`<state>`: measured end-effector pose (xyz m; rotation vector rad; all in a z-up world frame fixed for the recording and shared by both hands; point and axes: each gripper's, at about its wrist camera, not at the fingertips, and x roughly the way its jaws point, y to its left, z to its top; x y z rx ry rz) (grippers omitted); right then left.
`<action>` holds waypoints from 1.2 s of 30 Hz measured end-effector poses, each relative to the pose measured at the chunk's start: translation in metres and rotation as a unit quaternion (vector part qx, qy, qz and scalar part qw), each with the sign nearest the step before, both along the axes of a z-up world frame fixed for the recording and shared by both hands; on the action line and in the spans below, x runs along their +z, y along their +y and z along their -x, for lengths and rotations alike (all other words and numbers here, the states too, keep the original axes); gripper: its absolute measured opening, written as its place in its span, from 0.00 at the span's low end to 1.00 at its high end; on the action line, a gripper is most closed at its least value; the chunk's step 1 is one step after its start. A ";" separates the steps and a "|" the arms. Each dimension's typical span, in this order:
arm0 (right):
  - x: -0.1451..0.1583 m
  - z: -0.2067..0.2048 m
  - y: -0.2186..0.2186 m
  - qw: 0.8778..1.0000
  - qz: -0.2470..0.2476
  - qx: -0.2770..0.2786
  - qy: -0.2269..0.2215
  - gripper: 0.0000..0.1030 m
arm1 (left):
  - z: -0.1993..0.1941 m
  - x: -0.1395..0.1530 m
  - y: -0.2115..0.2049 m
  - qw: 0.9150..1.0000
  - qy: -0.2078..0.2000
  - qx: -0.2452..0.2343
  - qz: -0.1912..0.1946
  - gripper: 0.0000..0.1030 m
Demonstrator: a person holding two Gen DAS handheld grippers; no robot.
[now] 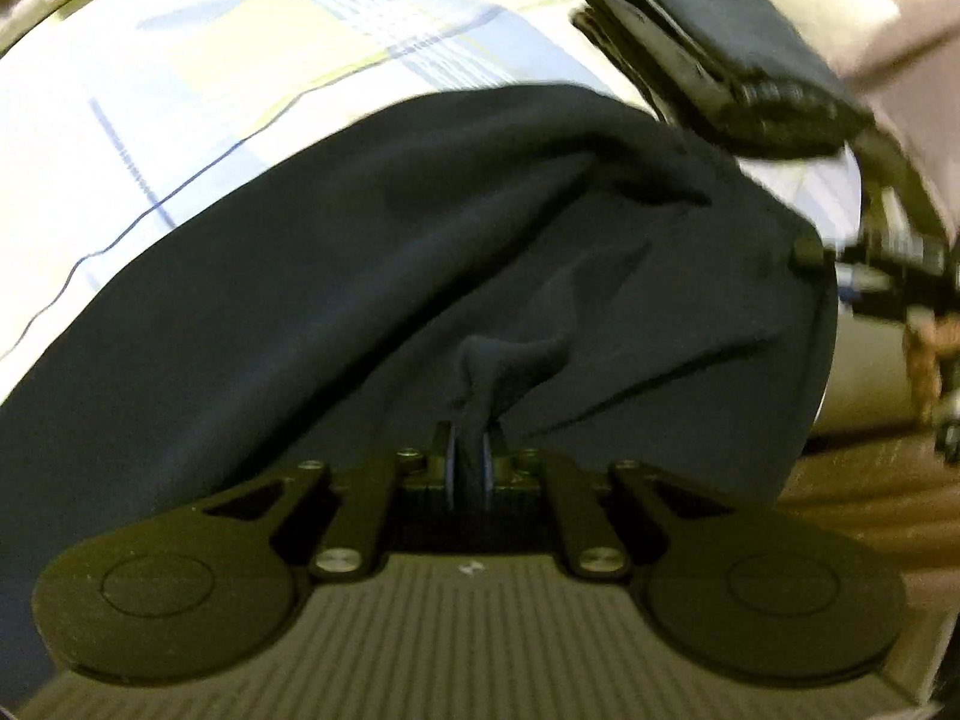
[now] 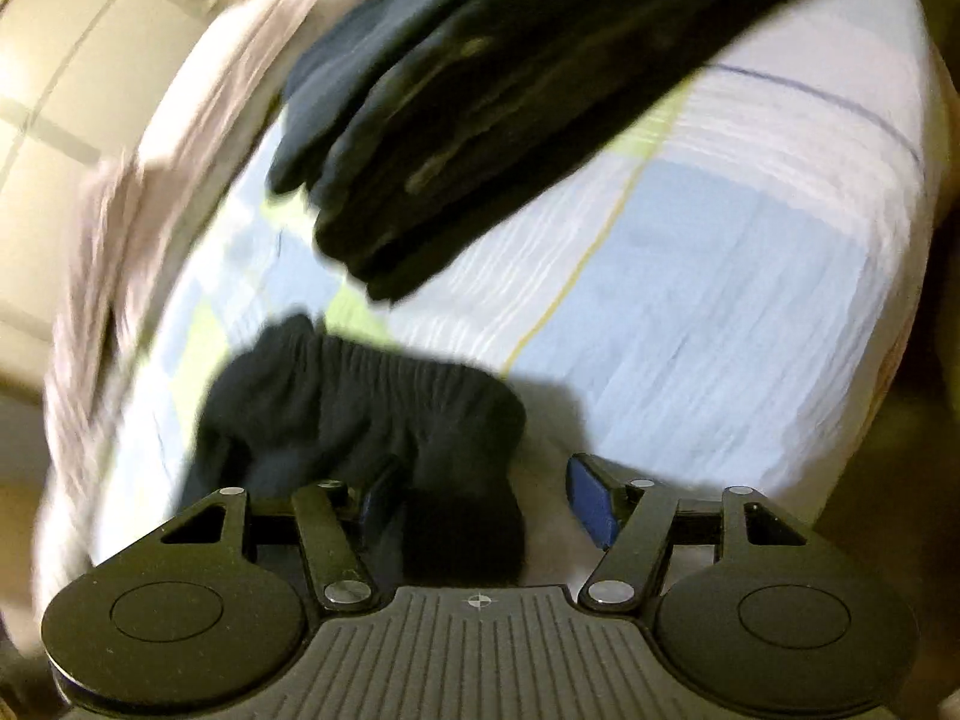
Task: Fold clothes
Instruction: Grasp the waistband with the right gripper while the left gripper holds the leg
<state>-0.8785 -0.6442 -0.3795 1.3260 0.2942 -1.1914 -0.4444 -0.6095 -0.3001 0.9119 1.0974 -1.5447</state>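
Observation:
A dark navy garment is lifted above the bed and sags in folds. My left gripper is shut on a pinch of its cloth. In the right wrist view my right gripper is open, and the garment's gathered waistband hangs between its blue pads, against the left pad. The other gripper shows at the garment's right edge in the left wrist view. A stack of folded dark clothes lies on the bed beyond.
The bed has a checked sheet in white, pale blue and yellow. A pinkish blanket runs along the bed's left edge. A pale wall or cupboard stands beyond it.

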 end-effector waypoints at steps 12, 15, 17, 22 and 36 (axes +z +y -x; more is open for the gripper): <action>0.011 0.016 0.009 0.999 -0.035 0.013 0.022 0.11 | 0.019 0.007 0.007 0.995 -0.009 -0.077 -0.063 0.25; 0.014 0.015 0.004 0.999 -0.044 0.021 0.023 0.28 | 0.009 0.031 0.000 0.996 0.000 -0.081 -0.045 0.28; 0.020 0.012 0.004 0.998 -0.040 0.036 0.030 0.30 | 0.003 0.045 -0.017 0.997 0.007 -0.078 -0.020 0.33; 0.027 0.010 0.011 0.998 -0.040 0.027 0.030 0.30 | 0.013 0.050 -0.092 0.993 0.006 -0.113 0.036 0.43; 0.025 -0.006 0.015 0.997 -0.044 -0.028 0.062 0.12 | 0.121 -0.057 -0.259 0.919 -0.003 -0.393 -0.040 0.04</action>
